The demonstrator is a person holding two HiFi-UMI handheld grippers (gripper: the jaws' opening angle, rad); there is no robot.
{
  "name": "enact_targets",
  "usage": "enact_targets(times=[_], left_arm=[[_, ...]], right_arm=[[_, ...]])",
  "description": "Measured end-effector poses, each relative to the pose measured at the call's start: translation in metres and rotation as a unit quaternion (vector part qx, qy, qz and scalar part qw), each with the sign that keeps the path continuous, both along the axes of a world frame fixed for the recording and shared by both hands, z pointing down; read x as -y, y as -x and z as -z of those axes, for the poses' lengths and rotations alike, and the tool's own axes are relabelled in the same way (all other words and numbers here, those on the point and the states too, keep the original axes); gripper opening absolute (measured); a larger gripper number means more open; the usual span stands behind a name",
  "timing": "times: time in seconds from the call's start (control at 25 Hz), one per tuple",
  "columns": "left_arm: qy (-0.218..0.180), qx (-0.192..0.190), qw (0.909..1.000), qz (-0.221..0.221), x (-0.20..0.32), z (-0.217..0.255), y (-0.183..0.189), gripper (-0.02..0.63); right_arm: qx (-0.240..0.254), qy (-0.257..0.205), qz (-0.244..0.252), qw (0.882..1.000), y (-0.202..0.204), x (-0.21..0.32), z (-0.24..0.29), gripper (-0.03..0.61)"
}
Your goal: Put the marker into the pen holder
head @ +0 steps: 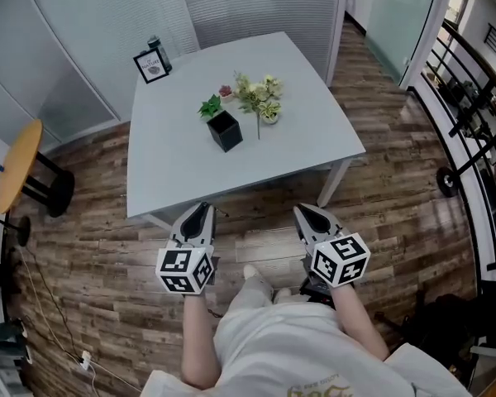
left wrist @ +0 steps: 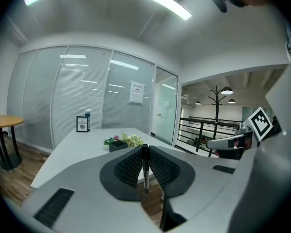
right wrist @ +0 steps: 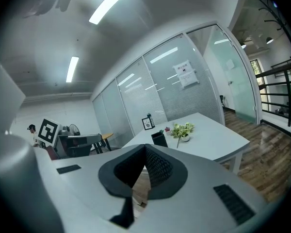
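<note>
Black-capped marker point(left wrist: 145, 165) is sitting clamped in the left gripper point(left wrist: 145, 148), the right gripper point(right wrist: 145, 148) hanging closed, empty. Tilting, it could be snagging the rim of the pen holder point(head: 224, 130).

From where I steer, the bench point(head: 298, 139) stands ahead of both grippers, the left gripper point(head: 200, 209) with the marker point(left wrist: 145, 166) upright between its jaws and the right gripper point(head: 302, 211) beside it. On the bench, the pen holder point(head: 225, 131) sits mid-bench, the plant point(head: 260, 96) just behind and right of it, and a frame point(head: 152, 66) at the far left corner. A round table point(head: 18, 165) stands left of the bench.
</note>
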State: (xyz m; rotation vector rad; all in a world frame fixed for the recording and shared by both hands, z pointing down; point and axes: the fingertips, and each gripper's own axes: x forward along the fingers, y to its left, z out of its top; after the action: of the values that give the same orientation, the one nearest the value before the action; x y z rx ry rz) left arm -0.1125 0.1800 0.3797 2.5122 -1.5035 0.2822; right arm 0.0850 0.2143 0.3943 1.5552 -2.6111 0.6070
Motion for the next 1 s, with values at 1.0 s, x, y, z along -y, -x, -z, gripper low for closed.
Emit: enact_targets(times=[1.0], left_arm=[[0.012,-0.051,0.9985,0.015,0.214,-0.014,-0.008,0.049]], right_arm=[[-0.003,0.042,-0.027,0.999,-0.04,0.211,-0.024,0.017]])
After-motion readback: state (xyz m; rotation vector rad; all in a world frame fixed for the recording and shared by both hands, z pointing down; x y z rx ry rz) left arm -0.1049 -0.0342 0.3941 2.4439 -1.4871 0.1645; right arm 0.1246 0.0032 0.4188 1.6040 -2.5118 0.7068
